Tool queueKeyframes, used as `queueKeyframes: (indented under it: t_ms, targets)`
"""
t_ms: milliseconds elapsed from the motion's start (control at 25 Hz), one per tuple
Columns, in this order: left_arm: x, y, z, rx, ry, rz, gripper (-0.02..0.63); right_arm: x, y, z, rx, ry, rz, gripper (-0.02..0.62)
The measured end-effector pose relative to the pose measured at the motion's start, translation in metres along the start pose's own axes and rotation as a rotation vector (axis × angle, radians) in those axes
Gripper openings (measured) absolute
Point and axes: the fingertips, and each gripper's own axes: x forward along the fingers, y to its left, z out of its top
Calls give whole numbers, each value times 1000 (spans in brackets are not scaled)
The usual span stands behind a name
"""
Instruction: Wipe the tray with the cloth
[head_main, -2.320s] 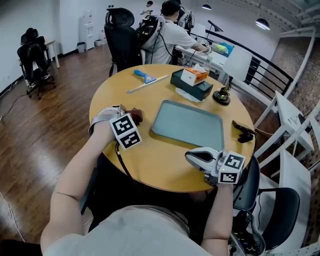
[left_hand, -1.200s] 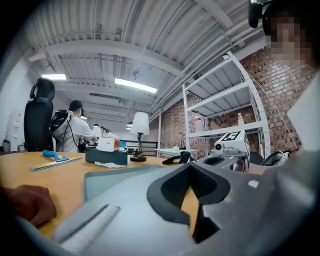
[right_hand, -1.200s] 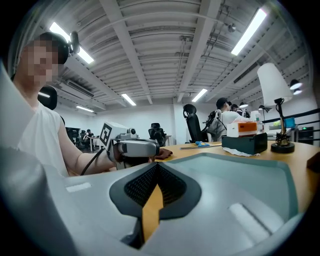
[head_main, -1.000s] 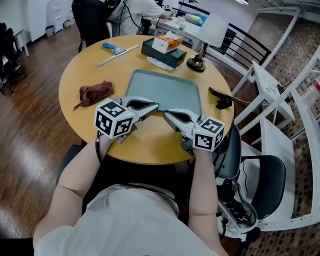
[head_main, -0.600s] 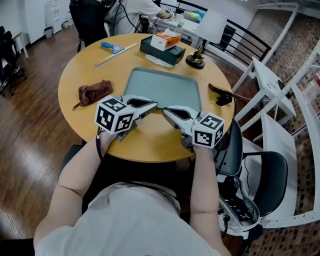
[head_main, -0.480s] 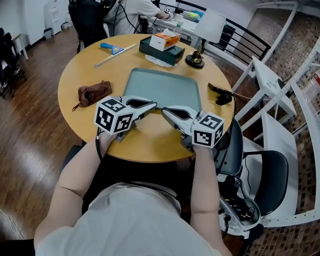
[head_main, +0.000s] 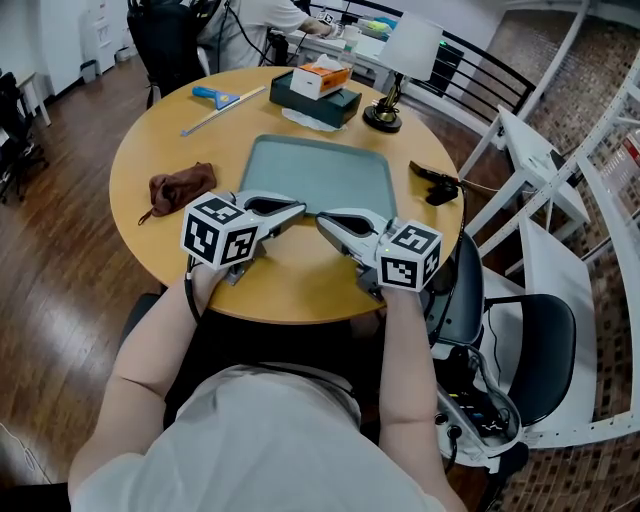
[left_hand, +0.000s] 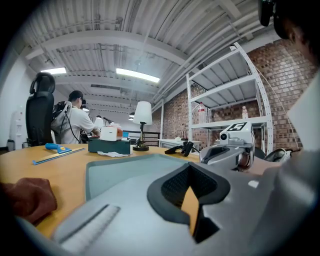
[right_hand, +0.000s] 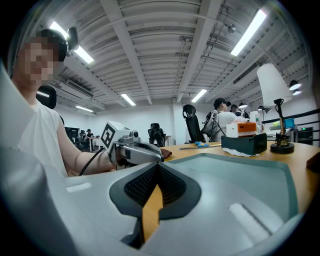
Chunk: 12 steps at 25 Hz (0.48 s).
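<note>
A grey-green tray (head_main: 322, 172) lies in the middle of the round wooden table (head_main: 150, 140). A crumpled brown cloth (head_main: 178, 187) sits on the table to the tray's left, apart from both grippers. My left gripper (head_main: 300, 208) and right gripper (head_main: 322, 218) hover tip to tip over the tray's near edge, both shut with nothing between the jaws. The left gripper view has its shut jaws (left_hand: 190, 172) over the tray (left_hand: 120, 172), with the cloth (left_hand: 27, 197) low at the left. In the right gripper view the shut jaws (right_hand: 157, 167) face the left gripper (right_hand: 131, 150) across the tray (right_hand: 240, 175).
At the table's far side lie a blue scraper (head_main: 216, 96), a long thin stick (head_main: 225, 110), a dark box with an orange-white carton (head_main: 320, 88) and a table lamp (head_main: 395, 65). A black object (head_main: 435, 185) rests at the right edge. White shelving and office chairs stand around.
The left gripper has left the cloth's side and both grippers have come together at the tray's near edge. Over the last second they have barely moved.
</note>
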Motion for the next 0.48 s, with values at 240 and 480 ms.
queueKeyframes:
  t_ms: [240, 480]
  targets:
    - [0, -2, -1, 1, 2, -5, 0, -1, 1, -1, -1, 0, 1, 1]
    - [0, -6, 0, 7, 6, -39, 0, -1, 1, 0, -1, 1, 1, 1]
